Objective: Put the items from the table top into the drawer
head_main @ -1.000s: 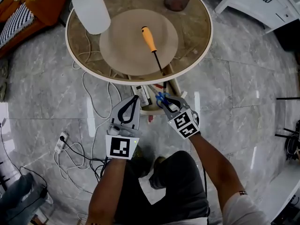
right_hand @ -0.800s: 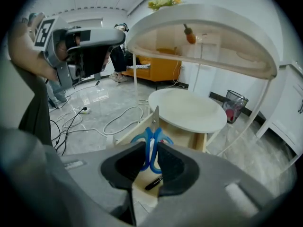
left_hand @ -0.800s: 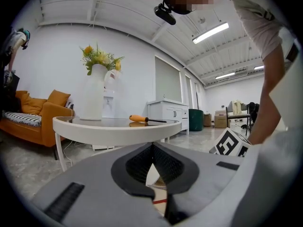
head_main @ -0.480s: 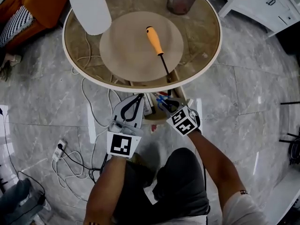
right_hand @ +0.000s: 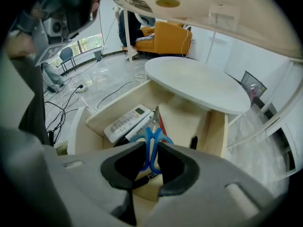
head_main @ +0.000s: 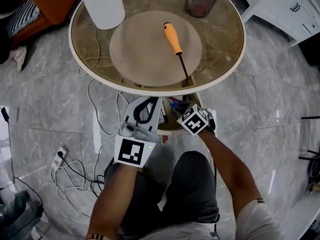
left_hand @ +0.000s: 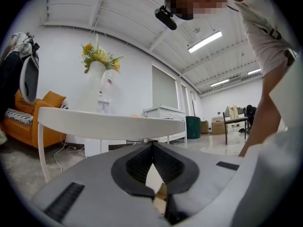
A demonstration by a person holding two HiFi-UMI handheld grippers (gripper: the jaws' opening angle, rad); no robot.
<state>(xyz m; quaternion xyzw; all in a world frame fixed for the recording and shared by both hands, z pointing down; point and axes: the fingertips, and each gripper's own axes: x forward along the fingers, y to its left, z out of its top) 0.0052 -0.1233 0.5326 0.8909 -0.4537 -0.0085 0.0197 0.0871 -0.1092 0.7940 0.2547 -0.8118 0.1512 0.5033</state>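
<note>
An orange-handled screwdriver (head_main: 175, 40) lies on the round glass table (head_main: 227, 59), its tip toward the near edge. Under that edge a wooden drawer (head_main: 169, 125) stands pulled out. My right gripper (head_main: 179, 109) points down into it, shut on blue-handled scissors (head_main: 173, 104). In the right gripper view the scissors (right_hand: 151, 138) hang between the pads of the right gripper (right_hand: 151, 151), blades over the drawer (right_hand: 199, 109), which holds a white remote (right_hand: 125, 122) and a small black item (right_hand: 193, 142). My left gripper (head_main: 151, 101) sits left of the drawer, level, its tips together, nothing in it (left_hand: 152, 151).
A white vase (head_main: 102, 4) stands at the table's far left, with a dark bin (head_main: 201, 0) beyond the far edge. Cables (head_main: 80, 164) and a power strip (head_main: 62, 153) lie on the marble floor at left. A white cabinet (head_main: 285, 6) is at the upper right.
My right gripper has sunk with the scissors toward the open drawer and tipped more steeply down. The left gripper has edged closer under the table's edge.
</note>
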